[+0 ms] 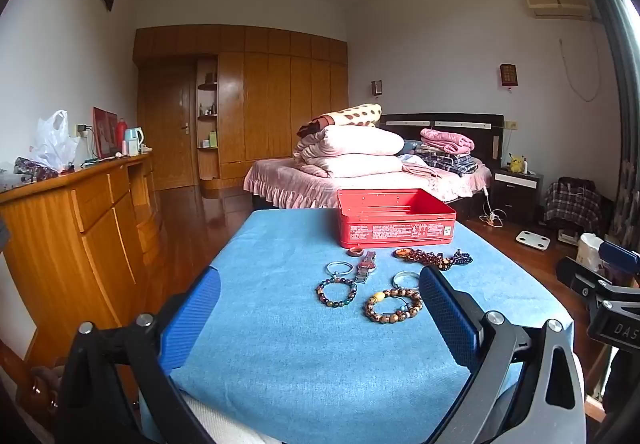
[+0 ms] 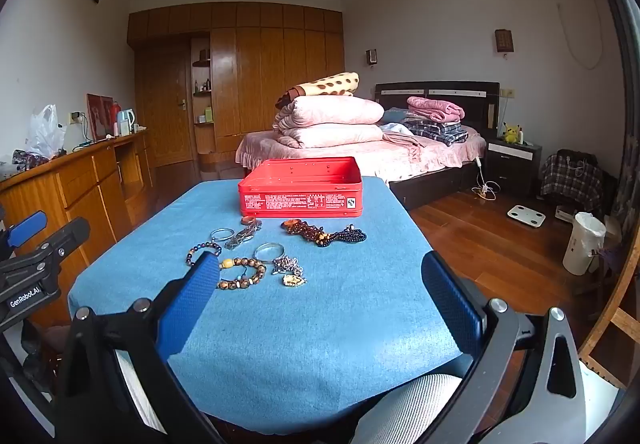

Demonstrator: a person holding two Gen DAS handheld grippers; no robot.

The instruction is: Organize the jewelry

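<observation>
Left wrist view first: the left gripper [image 1: 320, 300] hovers released and empty above the near end of the bench [image 1: 256, 324], which is covered in blue cloth, with nothing between its blue pads. From left to right ahead of it lie a small silver bangle [image 1: 339, 267], a dark multicoloured bead bracelet [image 1: 336, 292], a brown ring [image 1: 355, 252], a red-faced wristwatch [image 1: 366, 267], a wooden bead bracelet [image 1: 393, 307], a second silver bangle [image 1: 405, 278] and a heap of dark bead strands [image 1: 434, 257]. Behind them, at the far edge, stands the open red tin box [image 1: 396, 218]; what shows of its inside looks empty. Right wrist view: the right gripper [image 2: 320, 280] is likewise spread wide and holds nothing, and a tangled silver chain with a gold pendant [image 2: 289, 270] shows just beside the wooden bracelet. Judging by this, the sorting has not begun: every piece lies loose on the cloth near the box, apart from both grippers, and all remain to be placed inside.
</observation>
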